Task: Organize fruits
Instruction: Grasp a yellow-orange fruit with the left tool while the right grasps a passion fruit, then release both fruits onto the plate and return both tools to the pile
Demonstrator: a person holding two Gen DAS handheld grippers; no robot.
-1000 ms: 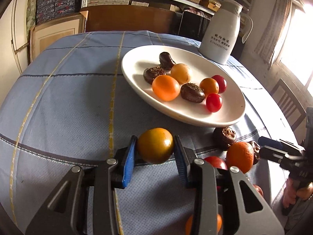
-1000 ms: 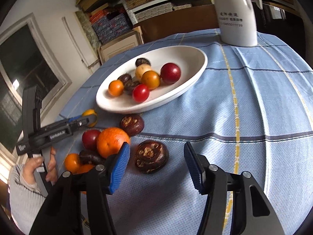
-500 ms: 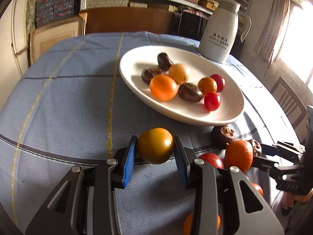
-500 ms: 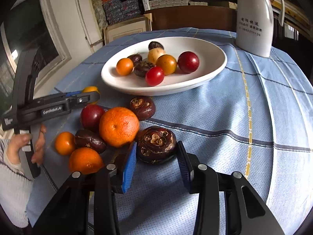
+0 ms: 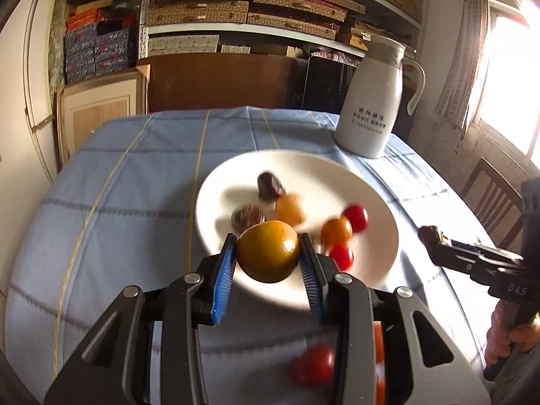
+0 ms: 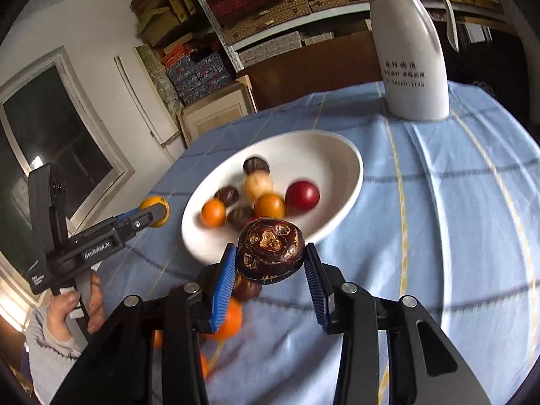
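My left gripper (image 5: pixel 267 256) is shut on a yellow-green round fruit (image 5: pixel 268 251) and holds it in the air over the near rim of the white oval plate (image 5: pixel 371 263). My right gripper (image 6: pixel 270 263) is shut on a dark brown water chestnut (image 6: pixel 270 251), lifted above the cloth just in front of the plate (image 6: pixel 341 158). The plate holds several small fruits: orange, red, pale yellow and dark brown ones. Each gripper also shows in the other view: the right one (image 5: pixel 428 234) at the right edge, the left one (image 6: pixel 155 211) at the left.
Loose fruits lie on the blue checked tablecloth (image 5: pixel 118 202) below my grippers: a red one (image 5: pixel 314 366) and an orange (image 6: pixel 231 320). A white thermos jug (image 5: pixel 373 98) stands behind the plate. Shelves with boxes line the back wall; a chair (image 5: pixel 489 199) stands at the right.
Both grippers have risen off the cloth with their fruit and moved toward the plate. The right gripper closed on the water chestnut within the last second.
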